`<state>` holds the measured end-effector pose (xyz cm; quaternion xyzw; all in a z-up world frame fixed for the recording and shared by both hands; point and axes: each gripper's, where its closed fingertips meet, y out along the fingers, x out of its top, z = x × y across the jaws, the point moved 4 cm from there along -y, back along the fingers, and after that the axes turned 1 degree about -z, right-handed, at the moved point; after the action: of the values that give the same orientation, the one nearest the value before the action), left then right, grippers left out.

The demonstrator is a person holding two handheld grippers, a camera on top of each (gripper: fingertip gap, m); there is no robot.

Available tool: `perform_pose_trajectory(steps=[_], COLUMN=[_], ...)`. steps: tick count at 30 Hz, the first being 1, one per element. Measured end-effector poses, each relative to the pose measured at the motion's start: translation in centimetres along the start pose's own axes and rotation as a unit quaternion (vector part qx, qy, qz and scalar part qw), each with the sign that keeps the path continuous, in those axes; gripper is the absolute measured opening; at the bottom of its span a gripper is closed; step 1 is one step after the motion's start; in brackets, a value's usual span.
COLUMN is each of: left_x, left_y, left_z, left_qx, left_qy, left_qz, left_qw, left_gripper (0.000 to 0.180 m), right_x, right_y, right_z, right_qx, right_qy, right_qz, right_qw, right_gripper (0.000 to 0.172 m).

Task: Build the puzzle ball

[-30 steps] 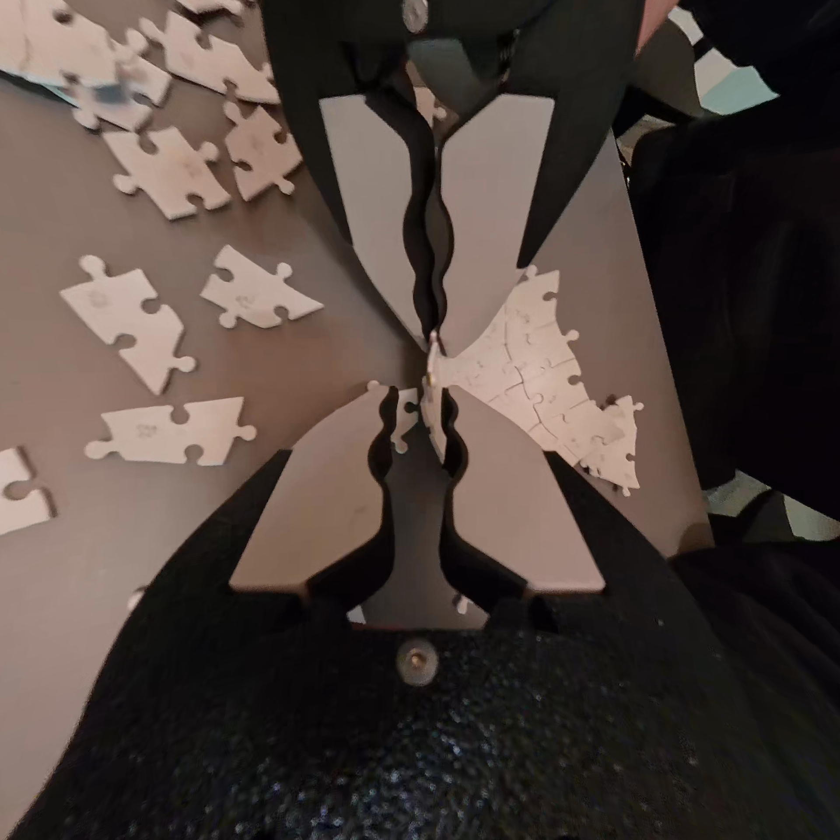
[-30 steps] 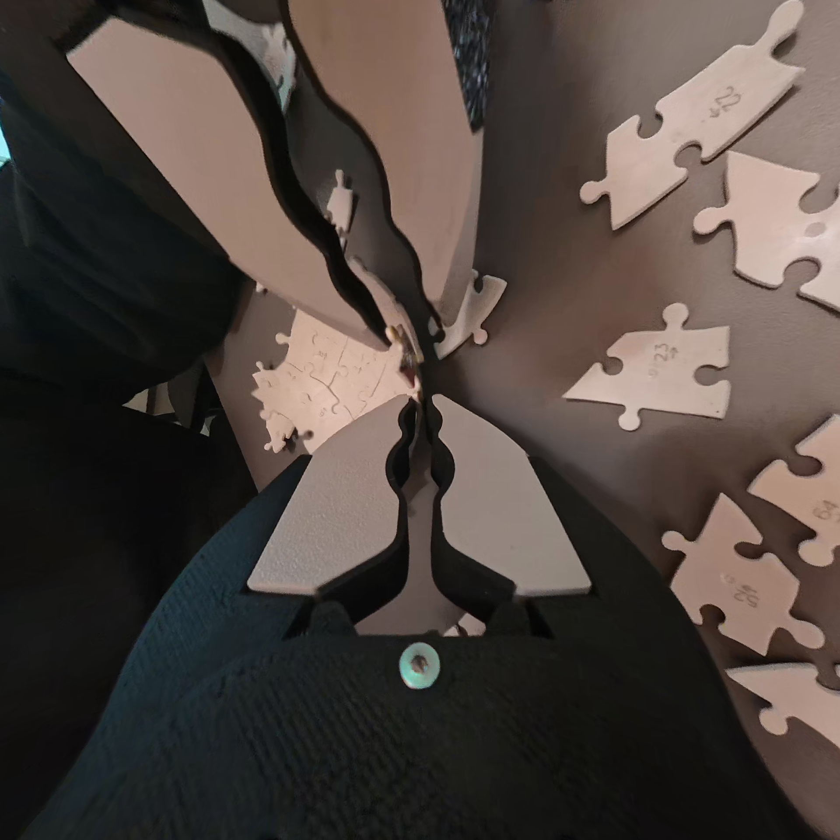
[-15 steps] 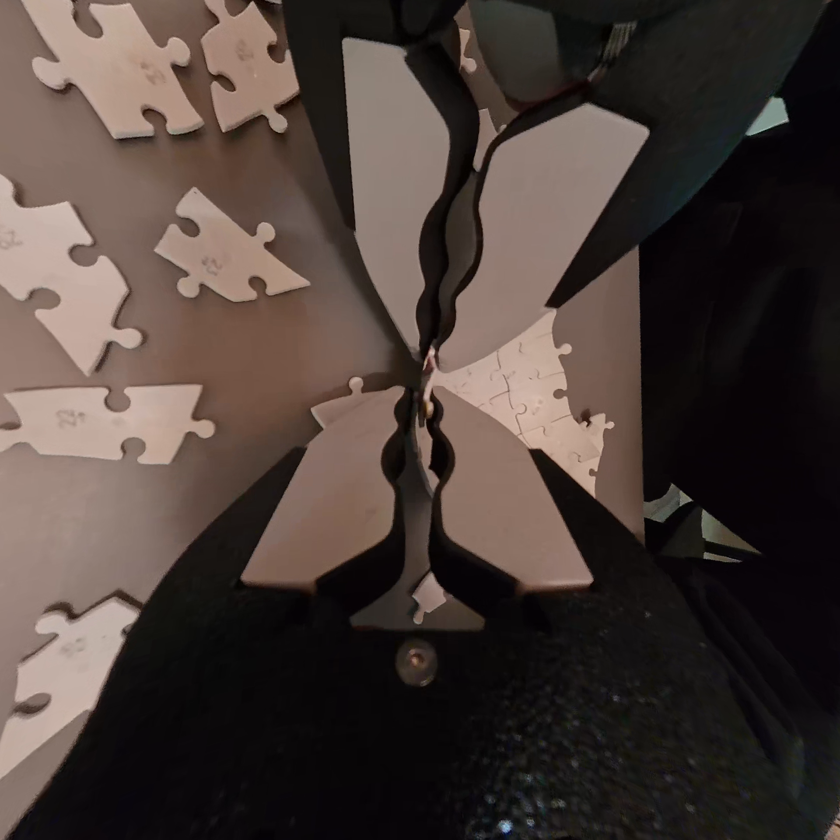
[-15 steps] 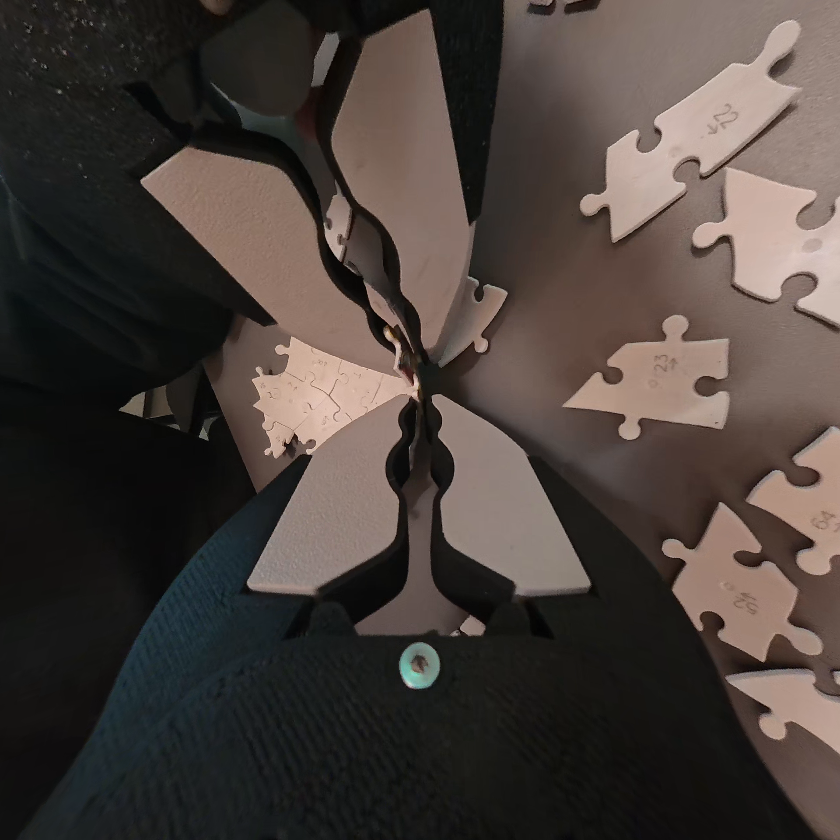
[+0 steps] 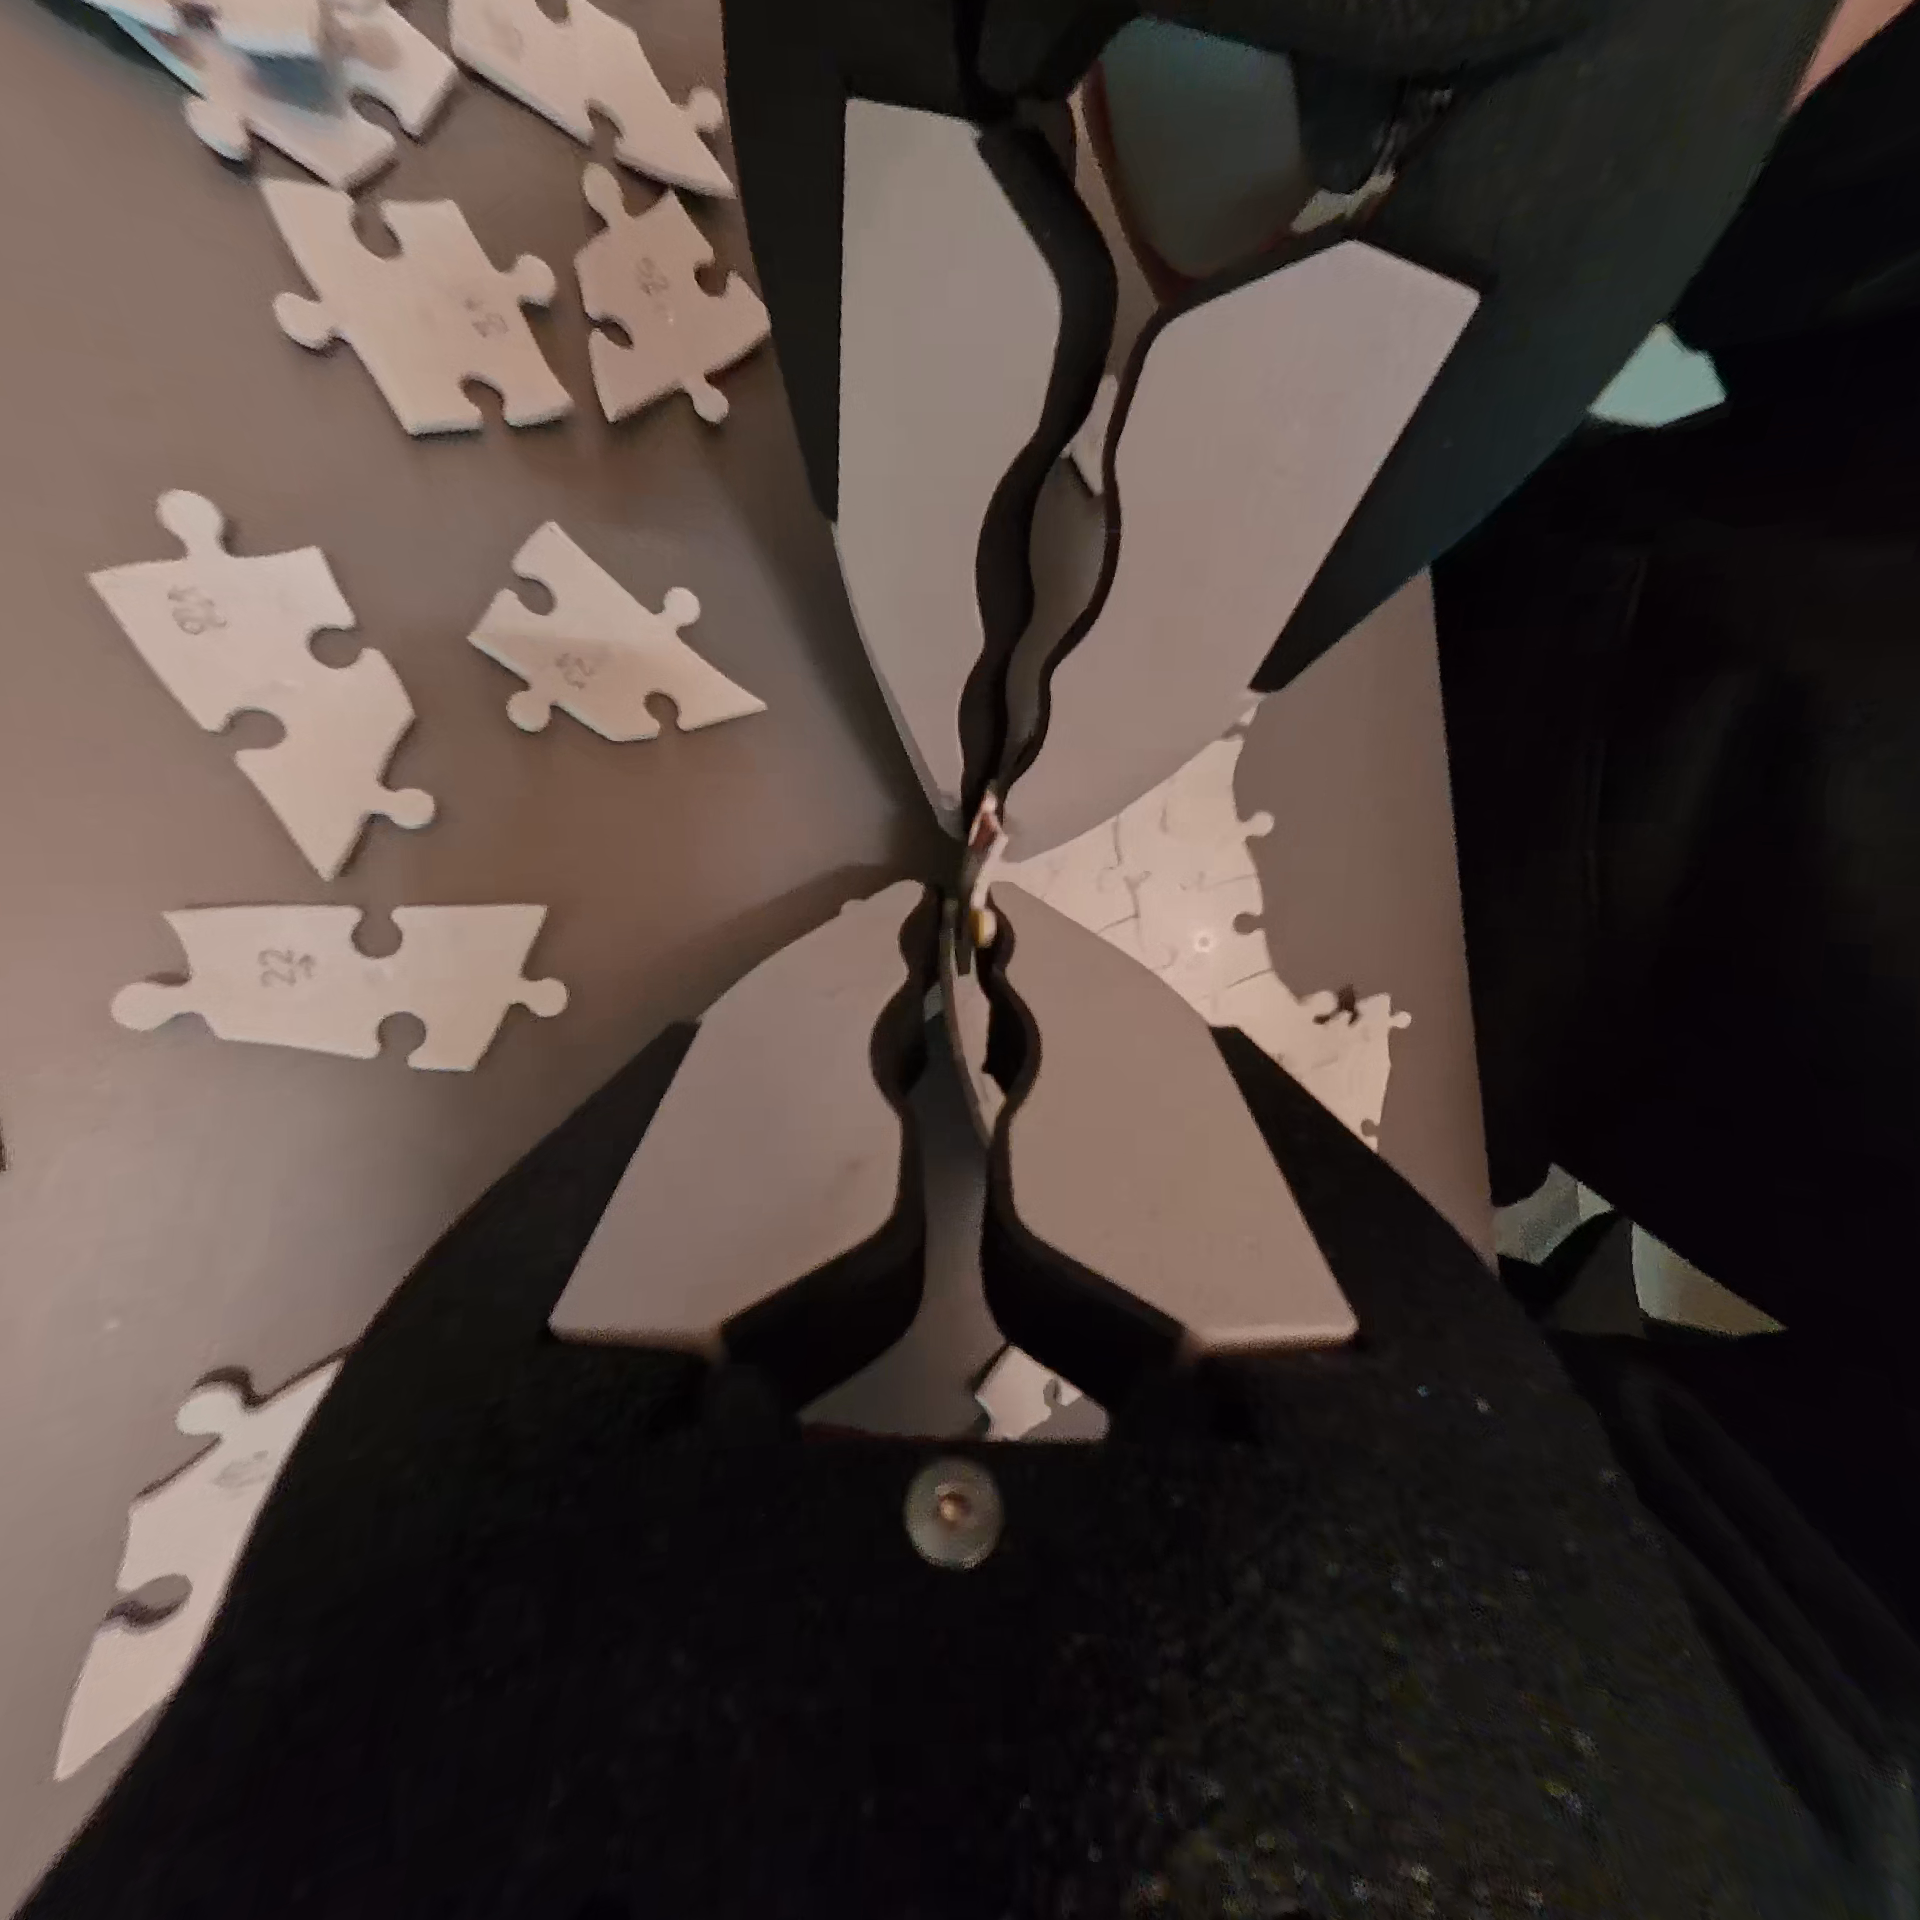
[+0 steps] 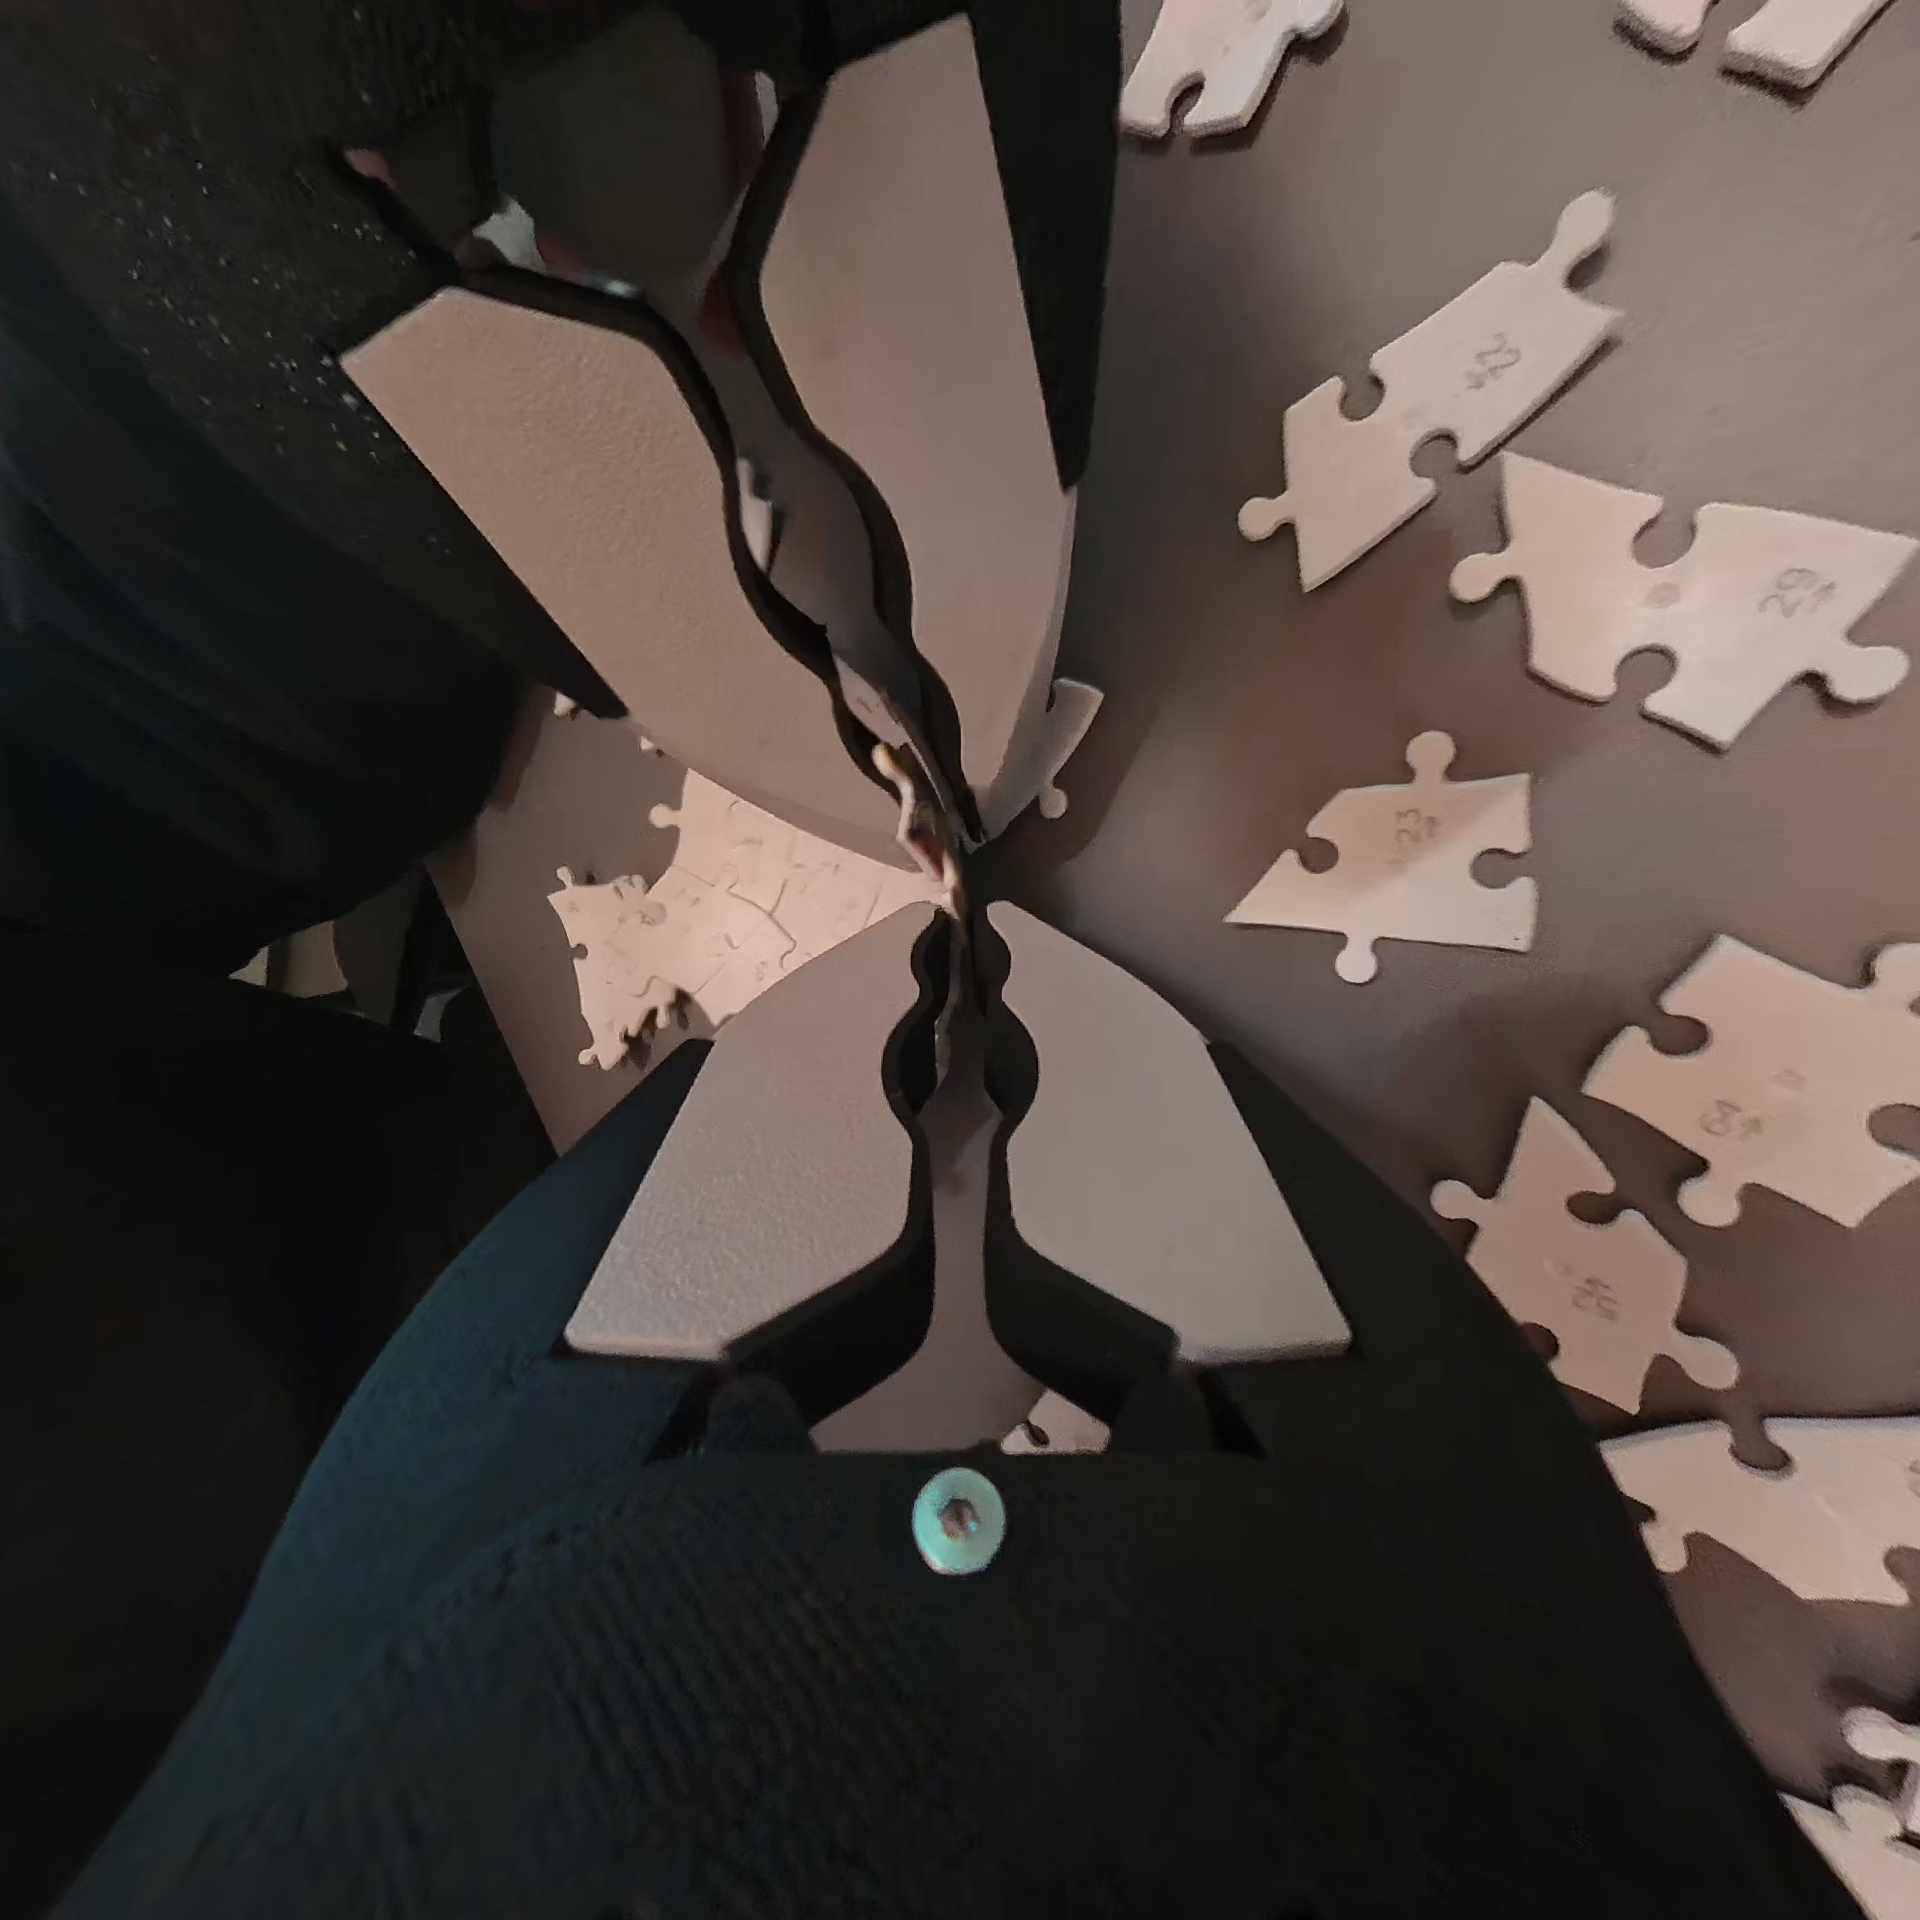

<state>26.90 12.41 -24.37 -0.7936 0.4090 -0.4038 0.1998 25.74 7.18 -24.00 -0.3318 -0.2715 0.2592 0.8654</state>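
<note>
Between both grippers' closed tips (image 5: 961, 914), a thin puzzle piece (image 5: 982, 842) stands edge-on.

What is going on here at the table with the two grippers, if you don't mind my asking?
A person is working two hand-held grippers tip to tip above a grey table. The left gripper and the right gripper are each closed on a thin puzzle piece held on edge between them. Below lies a joined patch of pieces, and loose pale pieces are scattered face down across the table.
</note>
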Motion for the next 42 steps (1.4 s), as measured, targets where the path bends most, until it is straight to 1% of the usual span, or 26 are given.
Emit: perform_pose_trajectory(steps=[3,6,8,10,13,15,22,29,35,36,37,40,42], left_x=[0.5,0.7,0.4,0.0,-0.5,-0.5,-0.3,-0.1,-0.1,-0.1,-0.1,0.1,0.0], left_y=[-1.3,-2.4,-2.5,-2.1,-1.5,-1.2,-1.0,-1.3,-1.1,-1.0,-1.0,-0.5,-0.1], left_z=[0.1,0.2,0.2,0.0,0.0,-0.2,-0.3,-0.3,-0.3,-0.2,-0.3,-0.4,-0.3], left_qx=[0.015,0.027,0.035,0.043,0.058,0.055,0.054,0.075,0.045,0.042,0.040,0.039,0.043], left_qy=[-0.018,-0.031,-0.037,-0.036,-0.035,-0.032,-0.020,0.048,0.011,0.005,0.005,0.013,0.010], left_qz=[-0.034,-0.058,-0.047,-0.020,0.019,0.029,0.032,0.027,0.018,0.018,0.019,0.024,0.037], left_qw=[0.999,0.997,0.998,0.998,0.998,0.998,0.998,0.996,0.999,0.999,0.999,0.999,0.998], left_gripper=[0.019,0.020,0.021,0.020,0.013,0.007,0.003,0.001,0.003,0.008,0.012,0.015,0.015], right_x=[-0.2,-0.2,-0.1,-0.1,-0.1,-0.1,-0.3,-0.1,-0.3,-0.3,-0.2,-0.2,-0.1], right_y=[0.0,0.2,0.3,0.3,0.3,0.3,0.2,-0.1,0.0,0.0,0.0,0.1,0.1], right_z=[0.0,0.0,0.1,0.1,0.0,0.0,-0.1,-0.2,-0.2,-0.2,-0.2,-0.1,-0.1], right_qx=[-0.004,0.001,0.002,0.002,0.001,0.000,-0.001,0.001,-0.003,-0.003,-0.002,-0.003,-0.005], right_qy=[-0.004,-0.002,-0.002,-0.003,-0.001,0.000,0.000,0.003,0.004,0.004,0.004,0.001,-0.001], right_qz=[0.008,0.009,0.010,0.010,0.011,0.012,0.013,0.003,0.007,0.006,0.005,0.006,0.008], right_qw=[1.000,1.000,1.000,1.000,1.000,1.000,1.000,1.000,1.000,1.000,1.000,1.000,1.000], right_gripper=[0.003,0.003,0.003,0.003,0.003,0.003,0.003,0.003,0.003,0.003,0.003,0.003,0.003])
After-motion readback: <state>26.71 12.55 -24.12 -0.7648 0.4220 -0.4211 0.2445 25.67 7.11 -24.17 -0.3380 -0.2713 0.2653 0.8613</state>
